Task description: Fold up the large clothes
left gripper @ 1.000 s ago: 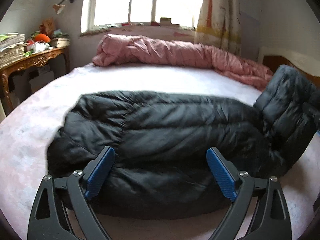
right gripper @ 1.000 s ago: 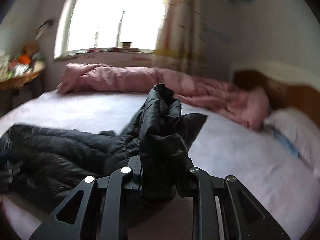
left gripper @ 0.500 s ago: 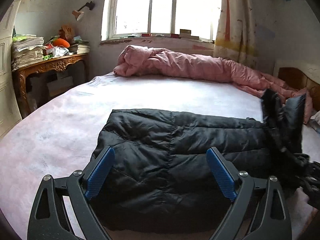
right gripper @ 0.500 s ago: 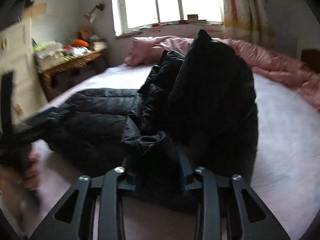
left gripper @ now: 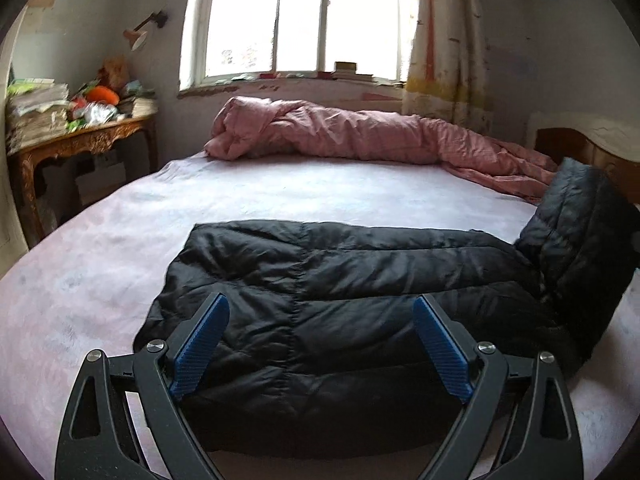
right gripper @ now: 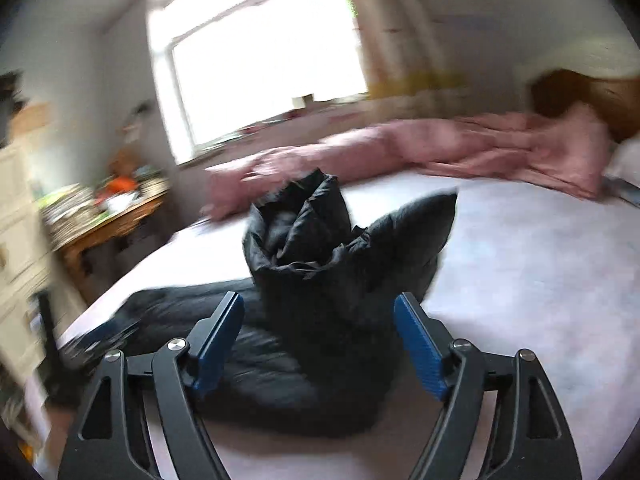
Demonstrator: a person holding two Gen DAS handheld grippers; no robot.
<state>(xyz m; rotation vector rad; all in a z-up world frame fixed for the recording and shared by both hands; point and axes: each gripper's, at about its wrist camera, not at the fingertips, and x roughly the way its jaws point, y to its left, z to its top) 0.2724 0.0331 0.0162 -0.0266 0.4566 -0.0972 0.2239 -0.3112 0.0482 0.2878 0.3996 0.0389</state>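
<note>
1. Since half a second ago the right gripper (right gripper: 319, 346) has let go of the bunched end of the black puffer coat (left gripper: 340, 300); its jaws, then pinching the fabric, are now opening, and the fabric is standing between the blue pads (right gripper: 420, 350) without either pad pressing on it.
2. Lying lengthwise across the near half of the bed (left gripper: 120, 248), the coat is showing as a long, glossy, quilted black shape with stitched seams crossing it; most of it is resting flat and smooth on the pale pink sheet.
3. At the right end, in the left wrist view, a padded section is standing up off the mattress, folded upward against the flat part.
4. From the right wrist view, which is blurred, that same raised end is appearing as a crumpled, puffy mound with creased folds at its top and a pointed flap sticking out to the right; the flat part is trailing away to the left behind it.
5. Hovering at the near edge of the coat, the left gripper (left gripper: 320, 338) is holding its jaws spread wide; the coat is lying beyond and below the blue pads (left gripper: 200, 344), and nothing is being pinched.
6. Along the far side of the bed a rumpled pink quilt (left gripper: 360, 136) is lying, well apart from the coat.
7. A cluttered wooden desk (left gripper: 80, 140) is standing left of the bed.
</note>
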